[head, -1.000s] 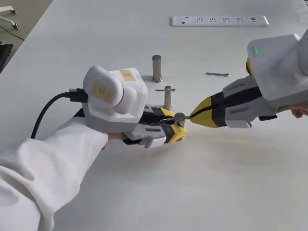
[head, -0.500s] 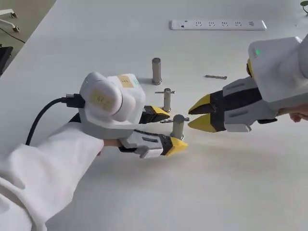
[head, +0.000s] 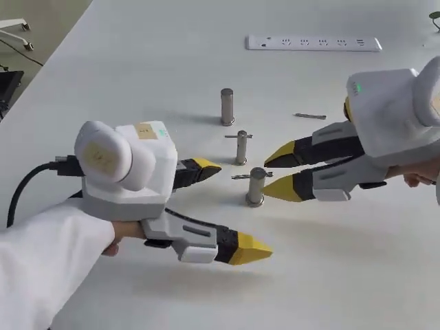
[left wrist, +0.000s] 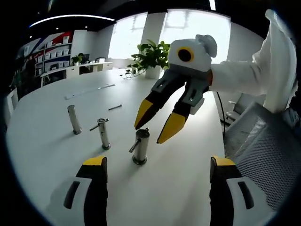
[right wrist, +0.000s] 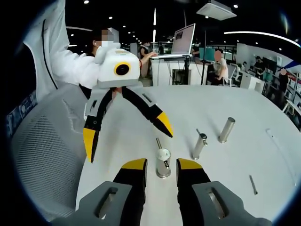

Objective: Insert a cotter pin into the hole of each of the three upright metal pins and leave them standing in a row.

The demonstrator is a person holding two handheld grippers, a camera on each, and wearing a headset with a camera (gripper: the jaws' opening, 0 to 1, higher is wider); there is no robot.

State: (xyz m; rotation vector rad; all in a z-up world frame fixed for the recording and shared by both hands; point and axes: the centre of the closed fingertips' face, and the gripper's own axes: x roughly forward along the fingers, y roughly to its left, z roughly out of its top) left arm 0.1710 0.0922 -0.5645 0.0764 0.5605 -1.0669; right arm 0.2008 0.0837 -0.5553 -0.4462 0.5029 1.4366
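At mid-table (head: 344, 275), three steel pins stand in a row. The near pin (head: 256, 187) and middle pin (head: 241, 147) each carry inserted cotter pins (head: 240, 177) crosswise; the far pin (head: 227, 106) is bare. Both tools are released and empty: my left gripper (head: 239, 209) is spread wide, and my right gripper (head: 270, 179) is parted just beside the near pin. The loose cotter pin (head: 310, 116) lies flat beyond my right gripper, its long axis roughly parallel to the table's far edge. I judge the right hand nearer. The wire is thin and smooth, the cylinders polished on small flanged bases, the tabletop matte white.
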